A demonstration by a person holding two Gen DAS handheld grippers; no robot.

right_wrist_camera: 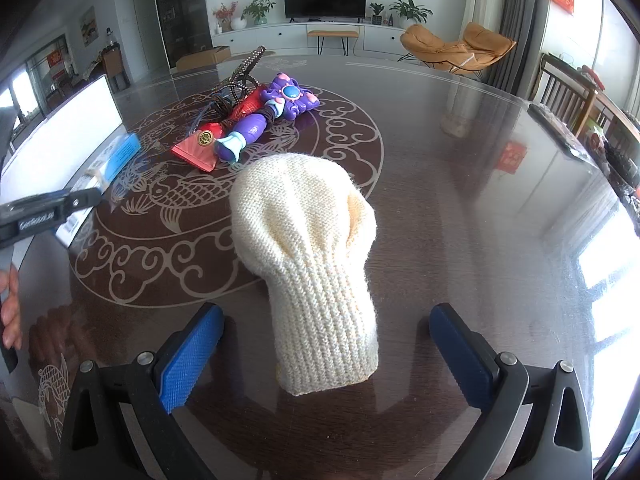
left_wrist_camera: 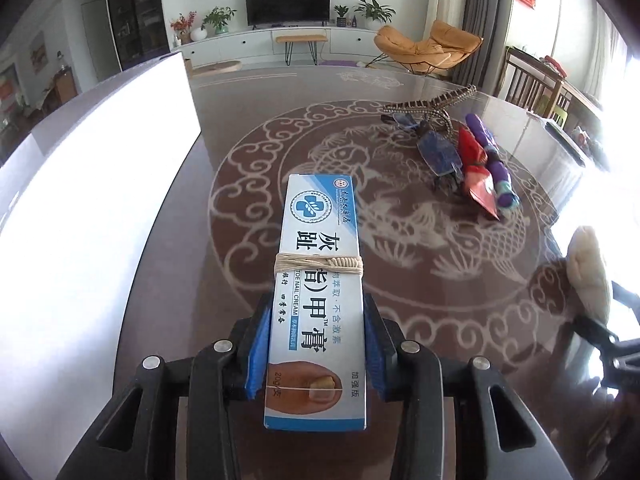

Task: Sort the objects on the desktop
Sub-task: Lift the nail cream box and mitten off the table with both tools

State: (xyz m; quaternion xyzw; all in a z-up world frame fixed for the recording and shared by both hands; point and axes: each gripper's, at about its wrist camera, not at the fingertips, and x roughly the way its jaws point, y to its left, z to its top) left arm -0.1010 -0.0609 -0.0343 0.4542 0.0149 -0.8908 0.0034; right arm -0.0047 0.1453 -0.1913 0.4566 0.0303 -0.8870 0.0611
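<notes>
My left gripper point(left_wrist_camera: 316, 336) is shut on a blue and white nail cream box point(left_wrist_camera: 318, 280) bound with cream string, held above the dark glass table point(left_wrist_camera: 400, 280); the box also shows in the right wrist view point(right_wrist_camera: 116, 156). My right gripper point(right_wrist_camera: 324, 344) is open, its blue pads on either side of the cuff of a cream knitted sock point(right_wrist_camera: 308, 248) that lies on the table; the sock also shows at the right edge of the left wrist view point(left_wrist_camera: 590, 268). A pile with a purple toy point(right_wrist_camera: 280, 108), a red packet point(right_wrist_camera: 200, 146), glasses point(left_wrist_camera: 438, 152) and a beaded chain point(left_wrist_camera: 436, 106) lies farther back.
A large white box point(left_wrist_camera: 100, 184) stands on the table to the left, also in the right wrist view point(right_wrist_camera: 64, 136). A dark remote-like object point(right_wrist_camera: 560, 132) lies near the right table edge. Chairs stand beyond the table on the right.
</notes>
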